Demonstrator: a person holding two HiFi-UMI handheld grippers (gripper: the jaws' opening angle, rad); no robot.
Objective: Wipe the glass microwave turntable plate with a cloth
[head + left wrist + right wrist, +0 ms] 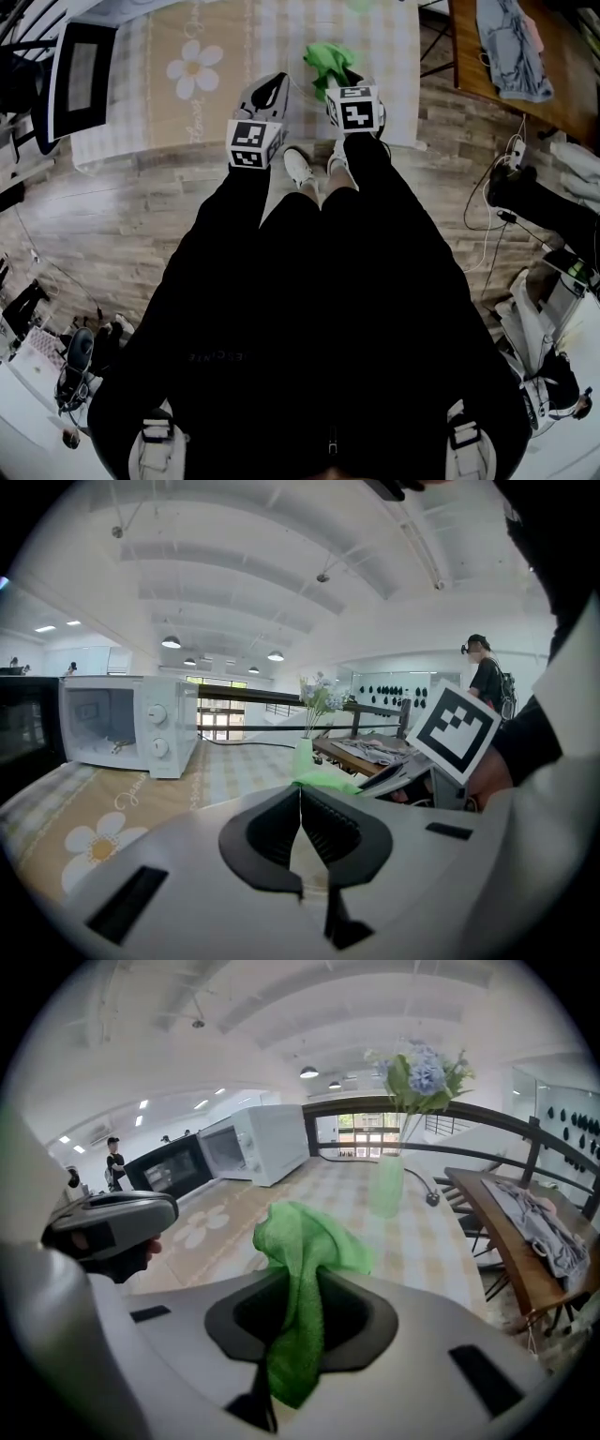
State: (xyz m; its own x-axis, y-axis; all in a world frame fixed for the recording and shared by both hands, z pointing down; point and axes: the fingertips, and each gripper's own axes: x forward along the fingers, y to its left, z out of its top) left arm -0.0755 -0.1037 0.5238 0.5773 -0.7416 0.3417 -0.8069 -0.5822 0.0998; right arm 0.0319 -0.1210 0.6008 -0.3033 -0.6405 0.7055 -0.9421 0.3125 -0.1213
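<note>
Right tongs (298, 1283) are closed on the green cloth (309, 1237), which sticks out in a crumpled bunch past the tips and also hangs down behind them. Left tongs (300, 803) are pressed together with nothing between. I hold both side by side, close to each other, above the near edge of the table (187, 122), which has a checked cover with a daisy print (195, 66). Farther on the table, a pale green vase (386, 1185) with flowers stands upright. At the far left stands the white microwave (127, 724), its door open; what lies inside is too small to tell.
</note>
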